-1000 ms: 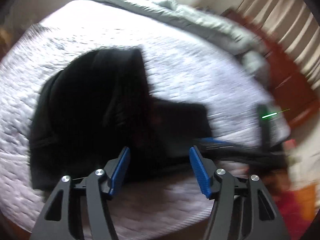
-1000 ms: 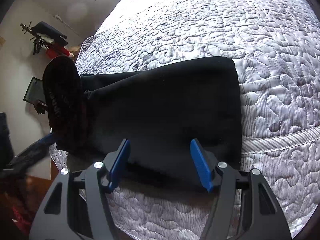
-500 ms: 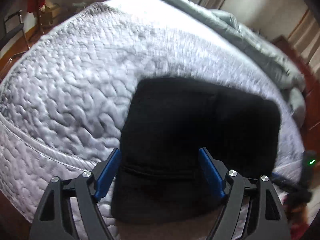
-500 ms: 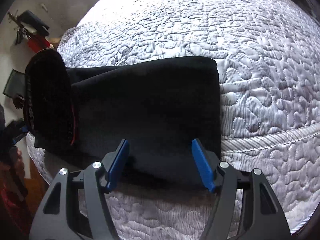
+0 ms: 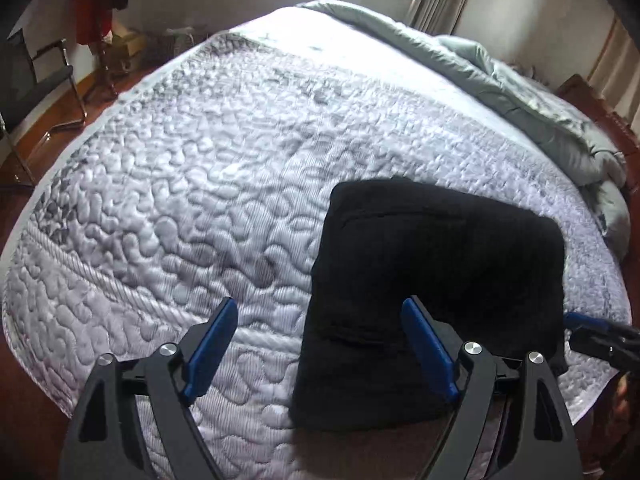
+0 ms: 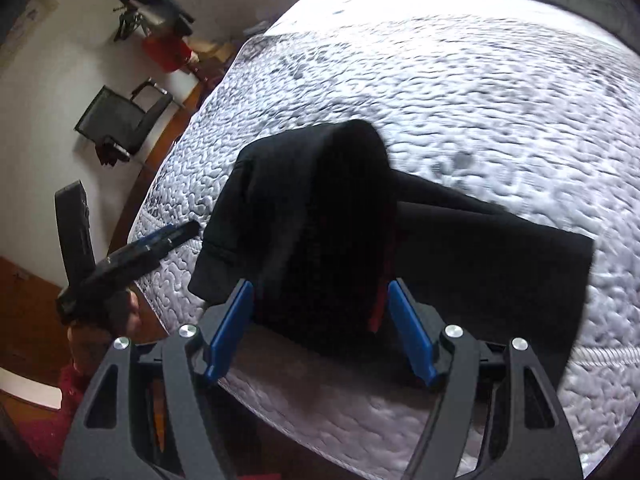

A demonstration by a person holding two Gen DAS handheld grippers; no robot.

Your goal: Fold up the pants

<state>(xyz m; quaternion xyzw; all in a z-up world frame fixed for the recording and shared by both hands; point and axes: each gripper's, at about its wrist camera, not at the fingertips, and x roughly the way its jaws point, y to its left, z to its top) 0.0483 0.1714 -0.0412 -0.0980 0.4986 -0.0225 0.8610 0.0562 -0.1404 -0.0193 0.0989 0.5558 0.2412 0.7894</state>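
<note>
Since a second ago both grippers' jaws have been opening: the left gripper (image 5: 320,352) gapes empty beside the black pants (image 5: 436,280) on the bed (image 5: 180,184), while the right gripper (image 6: 320,328) apparently straddles a raised fold, grip unclear.

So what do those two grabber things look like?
Both look alike. The left gripper and right gripper each have matte black angular arms with triangular cut-outs, round silver bolts at the joints, and flat bright blue pads lining the jaws. No cables or markings show, and no sleeve can be made out.
</note>
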